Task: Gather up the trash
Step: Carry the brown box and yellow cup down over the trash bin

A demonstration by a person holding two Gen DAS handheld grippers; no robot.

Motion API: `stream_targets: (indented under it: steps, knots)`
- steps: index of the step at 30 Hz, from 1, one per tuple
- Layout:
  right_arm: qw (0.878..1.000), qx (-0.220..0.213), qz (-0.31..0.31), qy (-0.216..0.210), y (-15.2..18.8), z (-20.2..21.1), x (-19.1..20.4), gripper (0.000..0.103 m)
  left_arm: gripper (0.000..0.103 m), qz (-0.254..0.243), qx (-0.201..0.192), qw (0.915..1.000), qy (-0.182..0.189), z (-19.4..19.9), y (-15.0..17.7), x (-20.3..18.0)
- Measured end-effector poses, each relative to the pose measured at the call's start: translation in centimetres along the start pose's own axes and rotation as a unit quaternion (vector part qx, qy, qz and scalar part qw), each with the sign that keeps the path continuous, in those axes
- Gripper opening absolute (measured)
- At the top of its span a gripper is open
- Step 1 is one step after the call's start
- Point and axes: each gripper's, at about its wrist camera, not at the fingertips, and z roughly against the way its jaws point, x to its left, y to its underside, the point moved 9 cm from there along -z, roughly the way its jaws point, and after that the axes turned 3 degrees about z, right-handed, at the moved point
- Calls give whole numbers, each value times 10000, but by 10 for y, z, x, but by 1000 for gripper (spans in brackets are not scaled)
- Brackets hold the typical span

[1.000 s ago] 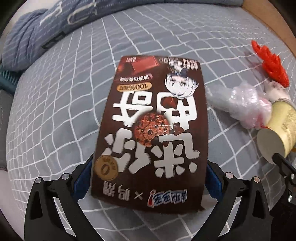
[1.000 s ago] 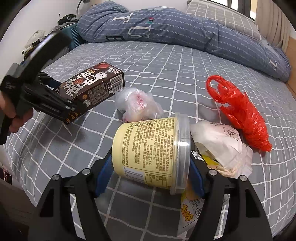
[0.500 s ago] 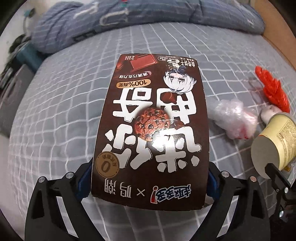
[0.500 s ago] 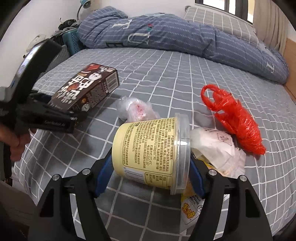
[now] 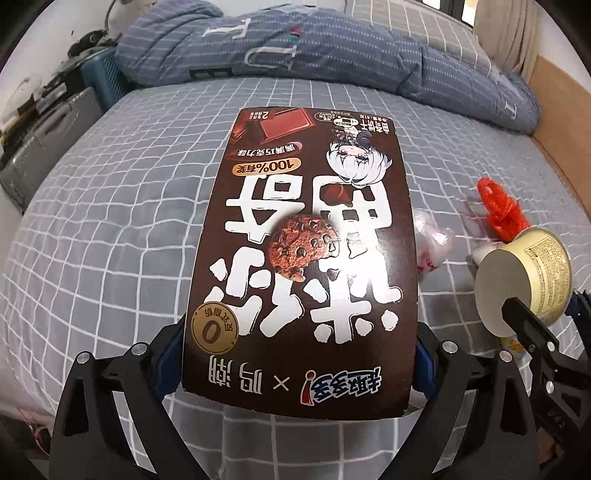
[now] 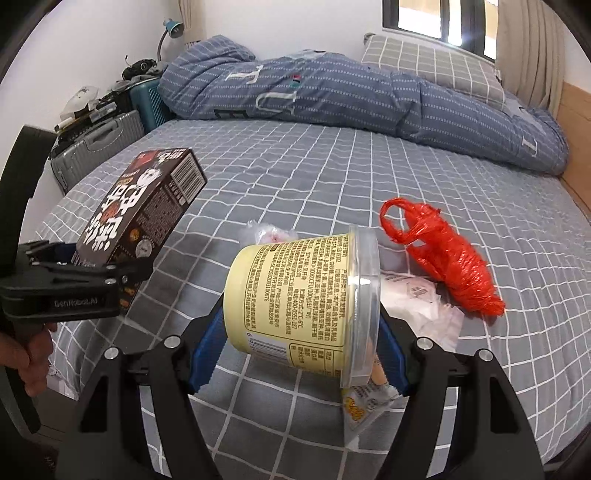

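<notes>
Your L gripper (image 5: 299, 354) is clamped on the brown cookie box (image 5: 303, 258), pads on its two long side faces near the end closest to you. Box is off the bed; its long axis runs away from you along the fingers, printed face up, text upside-down in L wrist view. In R wrist view the box (image 6: 136, 218) tilts far end up, barcode end toward the duvet, w/ your hand (image 6: 26, 354) on the handle below.

Your R gripper (image 6: 295, 332) is closed on the yellow cup (image 6: 295, 295), pads on base and on lidded rim. Cup lies sideways, long axis across the jaws, clear lid to the right, base to the left, lifted clear of the sheet. L wrist view shows its round base (image 5: 498, 288) facing that cam.

Under/behind the cup on the bed: a yellow-print snack wrapper (image 6: 362, 410), white paper wrappers (image 6: 417, 299), a crumpled clear bag (image 6: 269, 232); just right, a knotted red plastic bag (image 6: 450, 266).

Surface: bed w/ gray sheet (image 6: 295, 177), white grid. Farther: blue striped duvet (image 6: 332, 92) bunched across, gray checked pillow (image 6: 432, 66). Left of the bed: gray suitcase (image 6: 96, 144), teal crate (image 6: 147, 99), cluttered items, desk lamp (image 6: 171, 29). Back: window (image 6: 439, 26), curtain (image 6: 528, 51), wooden headboard (image 6: 576, 125) at right.
</notes>
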Motion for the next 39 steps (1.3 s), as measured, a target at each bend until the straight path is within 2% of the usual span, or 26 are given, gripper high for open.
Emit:
stream_targets:
  steps: [2, 18, 39]
  knots:
    - [10000, -46, -58, -37, 1, 8, -3, 69, 91, 56, -23, 9999, 98, 3, 4, 0]
    - [9991, -401, -116, -4, 2, 68, -3, 69, 91, 183, -503, 9986, -46, 50, 30, -2]
    - [9978, -587, -315, -7, 25, 131, -7, 69, 91, 150, -692, 9974, 132, 89, 82, -21]
